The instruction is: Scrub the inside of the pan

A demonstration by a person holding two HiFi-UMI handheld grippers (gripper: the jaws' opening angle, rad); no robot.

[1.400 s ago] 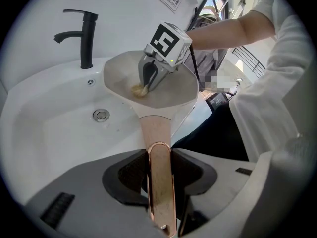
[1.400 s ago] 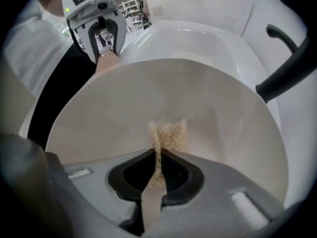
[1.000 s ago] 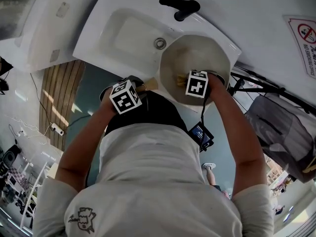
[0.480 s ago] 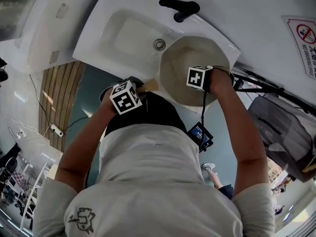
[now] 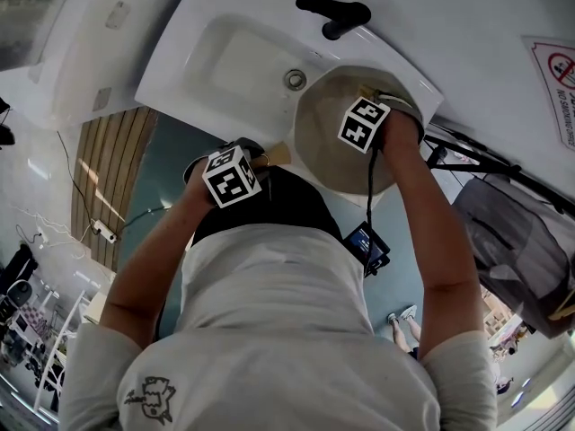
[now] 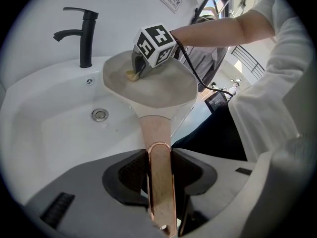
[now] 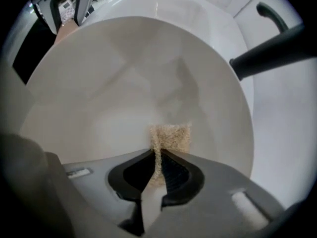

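A cream pan (image 5: 337, 155) hangs over the right end of the white sink (image 5: 225, 61). My left gripper (image 5: 259, 158) is shut on its copper-coloured handle (image 6: 161, 182), which runs straight between the pads. My right gripper (image 5: 370, 99) reaches into the pan near its far rim, shut on a tan scrub pad (image 7: 172, 138). The pad lies flat against the pan's inner wall (image 7: 133, 78). From the left gripper view, the right gripper's marker cube (image 6: 156, 43) sits over the pan (image 6: 158, 86) with the pad (image 6: 131, 75) under it.
A black faucet (image 5: 334, 13) stands at the back of the sink, just beyond the pan. The drain (image 5: 295, 79) lies left of the pan. A cable hangs from the right gripper down to a small device (image 5: 367, 245). A grey folded frame (image 5: 517, 232) stands at the right.
My right gripper has slid the scrub pad from the near middle of the pan up to its far rim. The left gripper and the handle have stayed put.
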